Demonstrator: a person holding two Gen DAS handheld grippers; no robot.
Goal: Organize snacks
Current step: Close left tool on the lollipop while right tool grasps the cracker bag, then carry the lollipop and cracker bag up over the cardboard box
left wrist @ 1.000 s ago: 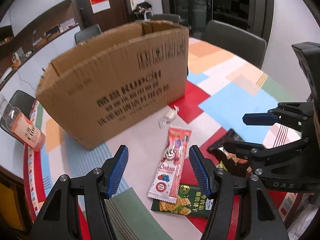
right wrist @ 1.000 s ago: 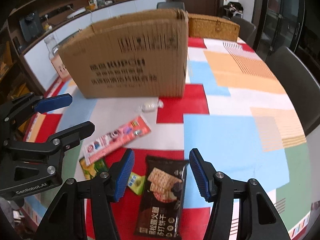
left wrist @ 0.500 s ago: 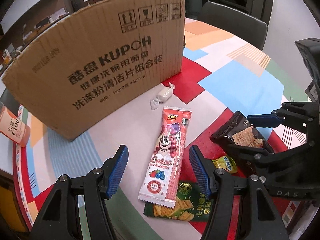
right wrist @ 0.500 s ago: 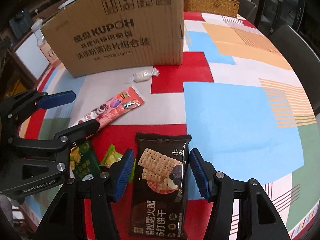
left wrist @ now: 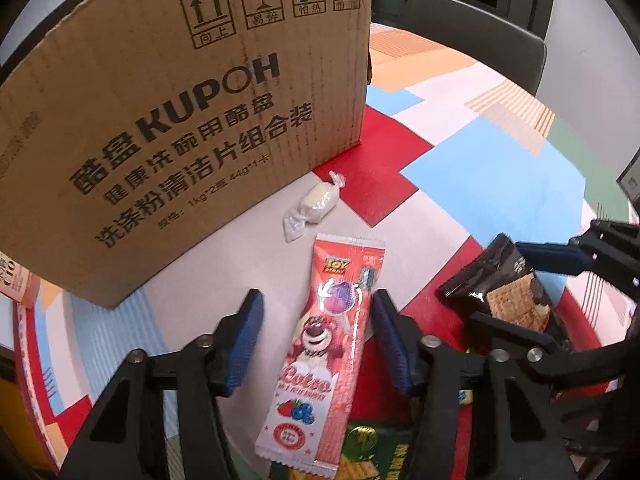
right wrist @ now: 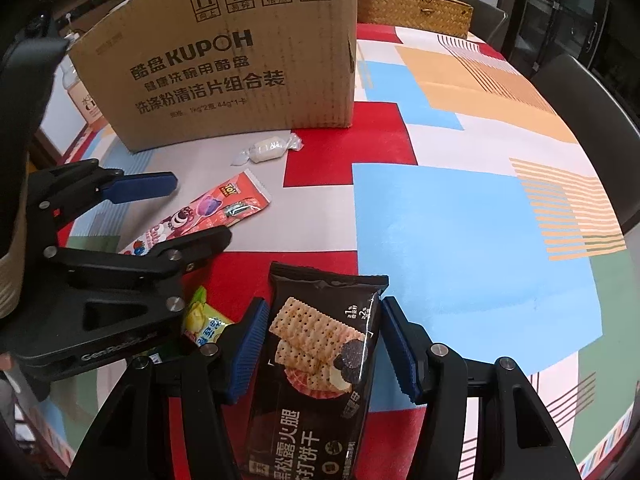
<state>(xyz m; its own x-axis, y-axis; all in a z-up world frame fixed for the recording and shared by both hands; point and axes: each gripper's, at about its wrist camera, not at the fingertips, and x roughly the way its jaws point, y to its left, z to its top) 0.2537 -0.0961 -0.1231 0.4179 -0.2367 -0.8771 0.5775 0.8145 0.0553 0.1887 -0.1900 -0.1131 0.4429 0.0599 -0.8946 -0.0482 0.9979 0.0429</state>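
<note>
A long pink snack pack (left wrist: 316, 360) lies flat on the patchwork tablecloth. My left gripper (left wrist: 318, 340) straddles it and its jaws are closing. The right pad is at the pack's edge and the left pad still stands off it. A black cracker pack (right wrist: 320, 340) sits between the jaws of my right gripper (right wrist: 324, 344), both blue pads right at its edges, its right edge slightly curled. The open cardboard box (left wrist: 180, 120) stands behind. A white wrapped candy (left wrist: 316, 204) lies in front of it. The two grippers are side by side.
A green cracker pack (left wrist: 372, 448) lies partly under the pink one, and a small yellow-green sachet (right wrist: 204, 320) sits between the grippers. A bottle (right wrist: 86, 100) stands left of the box, a wicker basket (right wrist: 412, 8) behind it. Dark chairs (left wrist: 472, 28) ring the table.
Both grippers came down toward the table. The left jaws narrowed around the pink pack. The right gripper sank until the black cracker pack sat between its pads.
</note>
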